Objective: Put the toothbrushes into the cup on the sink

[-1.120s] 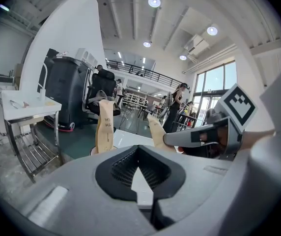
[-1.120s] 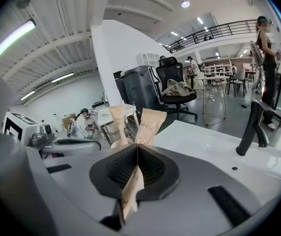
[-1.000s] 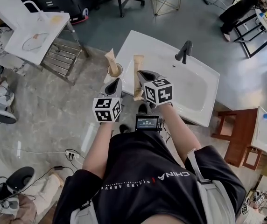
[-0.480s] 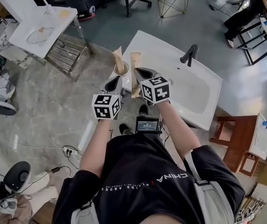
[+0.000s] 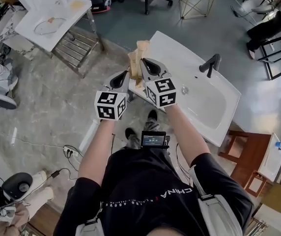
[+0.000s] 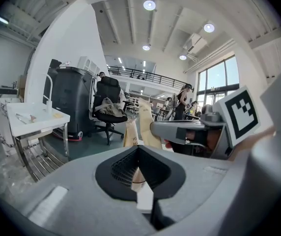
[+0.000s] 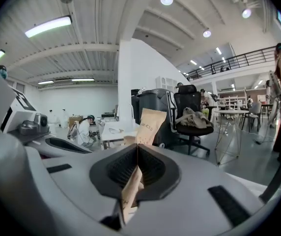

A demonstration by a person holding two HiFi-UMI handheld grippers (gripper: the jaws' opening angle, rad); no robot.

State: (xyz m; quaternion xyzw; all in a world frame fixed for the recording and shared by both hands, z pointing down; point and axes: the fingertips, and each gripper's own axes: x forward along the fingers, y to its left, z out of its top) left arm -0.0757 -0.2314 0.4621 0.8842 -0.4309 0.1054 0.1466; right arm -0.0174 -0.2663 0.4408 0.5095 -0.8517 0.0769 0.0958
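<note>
The left gripper (image 6: 138,149) is closest. It is closed tight, and I see nothing pinched in it. It sits just beside the work, maybe so it does not get in the way.

The right gripper (image 7: 137,146) is clenched on a toothbrush (image 7: 149,126) in a tan paper wrapper. The top end sticks up above the jaws. It is held almost upright, I think so it can go straight down into the cup.

Just past it, a second toothbrush (image 6: 130,134) in the same kind of wrapper stands up. It looks like it is already in the cup. The cup is mostly hidden behind the two grippers, so I cannot see it well. It seems to be at the near corner of the sink (image 5: 199,100).

So one looks done and one is not yet in. The next move needs care, because the cup's mouth is small and one toothbrush is already inside.

Farther back is the black tap (image 5: 210,65).
</note>
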